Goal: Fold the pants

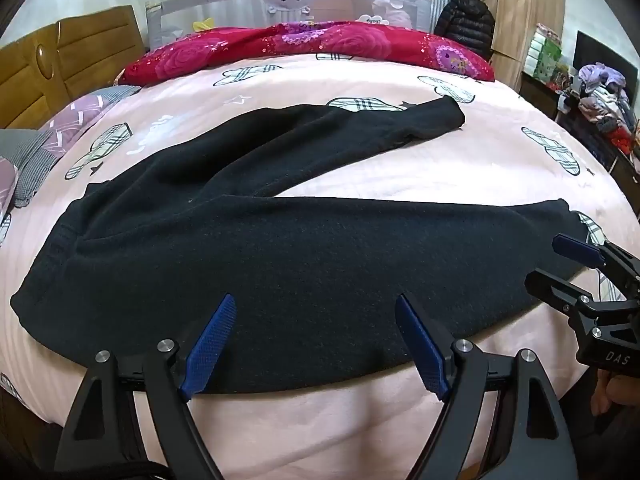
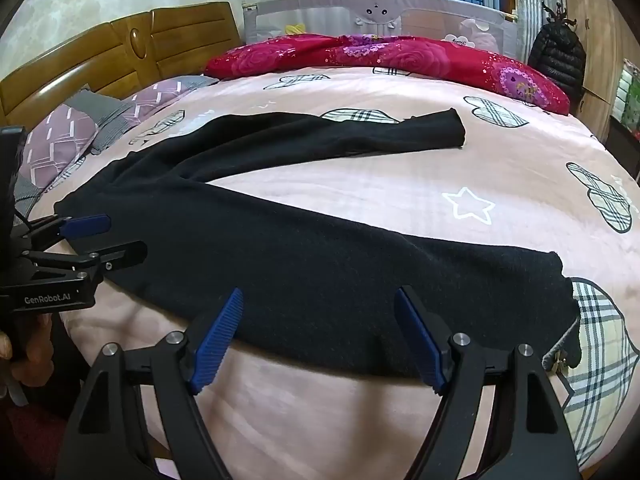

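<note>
Black pants [image 1: 280, 256] lie flat on the pink bed [image 1: 400, 168], waistband to the left, two legs spread apart to the right. My left gripper [image 1: 316, 308] is open and empty, its blue fingertips over the near edge of the near leg close to the waist. My right gripper [image 2: 320, 304] is open and empty over the near leg's lower part, close to its cuff [image 2: 560, 280]. The right gripper also shows in the left wrist view [image 1: 560, 264], and the left gripper in the right wrist view [image 2: 120, 236]. The far leg [image 2: 360, 136] lies beyond.
A red floral quilt [image 1: 320, 44] lies along the far side. Purple and grey pillows [image 1: 36, 152] sit by the wooden headboard [image 1: 72, 56] at left. A grey bed rail [image 1: 288, 0] stands behind. A black jacket [image 1: 464, 24] and a clothes pile [image 1: 604, 100] are at right.
</note>
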A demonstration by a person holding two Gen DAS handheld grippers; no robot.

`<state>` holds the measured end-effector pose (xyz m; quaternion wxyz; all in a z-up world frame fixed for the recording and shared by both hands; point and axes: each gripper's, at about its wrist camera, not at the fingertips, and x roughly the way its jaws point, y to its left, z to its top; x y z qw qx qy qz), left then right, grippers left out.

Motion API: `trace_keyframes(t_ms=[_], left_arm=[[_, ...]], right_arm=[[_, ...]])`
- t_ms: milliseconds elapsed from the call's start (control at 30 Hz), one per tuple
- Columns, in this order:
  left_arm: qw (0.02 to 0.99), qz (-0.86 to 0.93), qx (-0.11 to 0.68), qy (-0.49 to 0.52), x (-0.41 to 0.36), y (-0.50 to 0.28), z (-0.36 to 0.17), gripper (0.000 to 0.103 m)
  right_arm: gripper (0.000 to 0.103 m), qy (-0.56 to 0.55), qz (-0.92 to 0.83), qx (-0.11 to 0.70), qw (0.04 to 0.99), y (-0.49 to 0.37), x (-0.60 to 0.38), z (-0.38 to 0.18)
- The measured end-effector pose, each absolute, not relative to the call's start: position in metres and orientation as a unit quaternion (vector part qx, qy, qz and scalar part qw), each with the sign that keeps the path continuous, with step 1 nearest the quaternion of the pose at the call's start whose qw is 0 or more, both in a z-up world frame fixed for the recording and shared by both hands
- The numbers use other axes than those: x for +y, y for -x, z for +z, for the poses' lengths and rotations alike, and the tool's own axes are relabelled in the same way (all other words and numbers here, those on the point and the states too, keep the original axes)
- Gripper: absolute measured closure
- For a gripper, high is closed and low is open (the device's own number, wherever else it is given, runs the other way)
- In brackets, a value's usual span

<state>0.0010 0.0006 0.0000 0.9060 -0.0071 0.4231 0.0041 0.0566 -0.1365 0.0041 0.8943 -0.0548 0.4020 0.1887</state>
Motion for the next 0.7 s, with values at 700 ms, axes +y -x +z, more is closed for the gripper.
trace_keyframes(t_ms=[700], left_arm=[[0.905, 0.003, 0.425, 0.008, 0.0034, 0.0047, 0.0027, 0.02]], right_arm=[[0.024, 0.055, 0.189, 0.401, 0.895, -0.0563, -0.1371, 0.0031]])
